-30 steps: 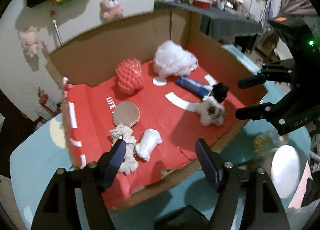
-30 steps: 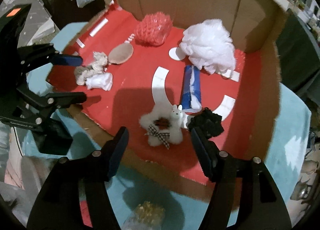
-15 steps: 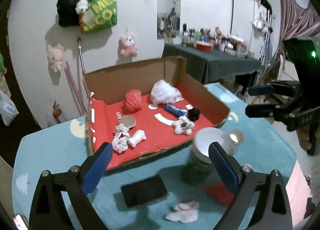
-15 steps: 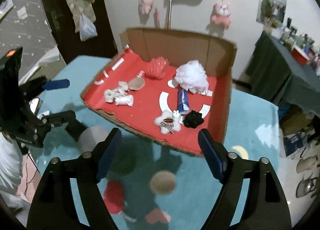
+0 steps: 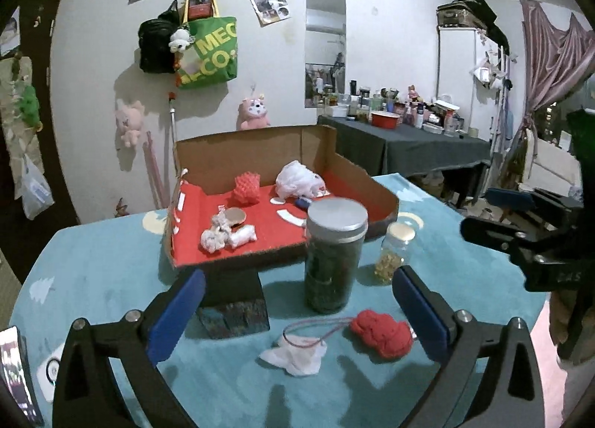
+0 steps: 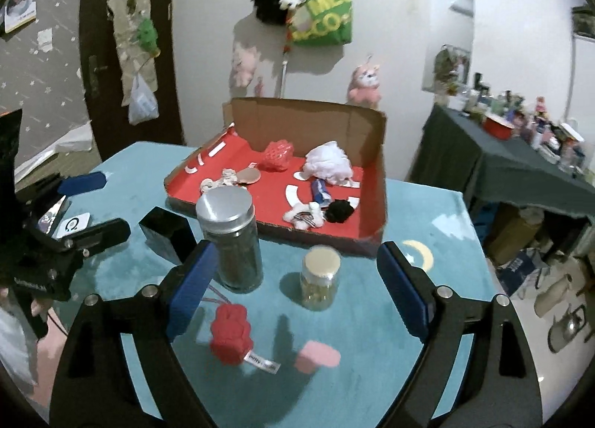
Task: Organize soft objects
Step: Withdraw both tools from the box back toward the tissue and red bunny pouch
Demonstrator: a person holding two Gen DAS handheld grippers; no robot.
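I have pulled both grippers back from the cardboard box (image 5: 282,152), jaws just widened and empty. Left gripper (image 5: 297,312) and right gripper (image 6: 293,290) hover before it, over the red plush (image 6: 230,335); I judge that next.

Indoor light, moderately bright, a bit cool/washed out in both views. Source seems overhead/front: the green bag (image 5: 208,52) and pink plush (image 5: 254,114) throw soft shadows on the white wall down and to the left; the tall jar (image 5: 334,253) drops a dark patch on the teal counter (image 5: 100,271). Mild glare on the jar's metal lid. Heavy fisheye bend w/ black vignette at corners. Slight softness overall; the pink block (image 6: 318,355) looks blurred, far shelf clutter indistinct.
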